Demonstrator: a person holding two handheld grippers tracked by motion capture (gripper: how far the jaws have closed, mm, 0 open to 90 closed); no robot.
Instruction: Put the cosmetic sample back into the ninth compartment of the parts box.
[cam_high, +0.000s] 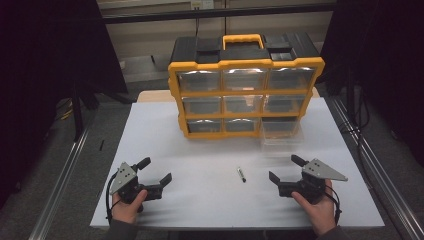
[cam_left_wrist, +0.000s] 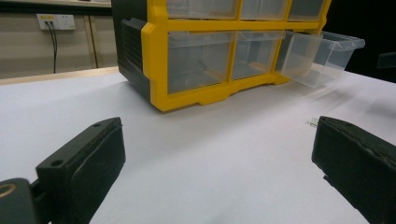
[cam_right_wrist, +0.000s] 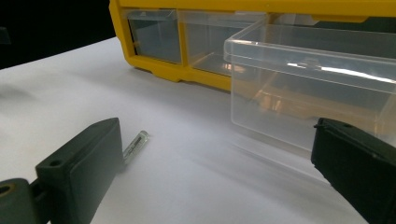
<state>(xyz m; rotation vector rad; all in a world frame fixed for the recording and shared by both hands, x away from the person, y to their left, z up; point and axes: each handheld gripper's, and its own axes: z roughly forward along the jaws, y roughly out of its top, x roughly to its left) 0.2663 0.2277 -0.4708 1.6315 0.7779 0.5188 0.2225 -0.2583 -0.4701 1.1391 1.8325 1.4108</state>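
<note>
left gripper (cam_high: 157, 171) and right gripper (cam_high: 283, 168) apparently rest low, jaws spread wide.

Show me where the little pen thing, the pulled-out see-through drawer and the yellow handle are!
pen (cam_high: 241, 174): high view, middle of its barrel.
open drawer (cam_right_wrist: 299, 100): right gripper view, clear front wall.
yellow handle (cam_high: 243, 37): high view, top bar.

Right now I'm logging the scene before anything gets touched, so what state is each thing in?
Left gripper: open, holds nothing, above the table.
Right gripper: open, holds nothing.
Bottom-right drawer: pulled out, looks empty.
Other drawers: pushed in.
Organiser: upright on the table, handle on top.
Small pen-like stick: lying flat between the grippers, untouched.
</note>
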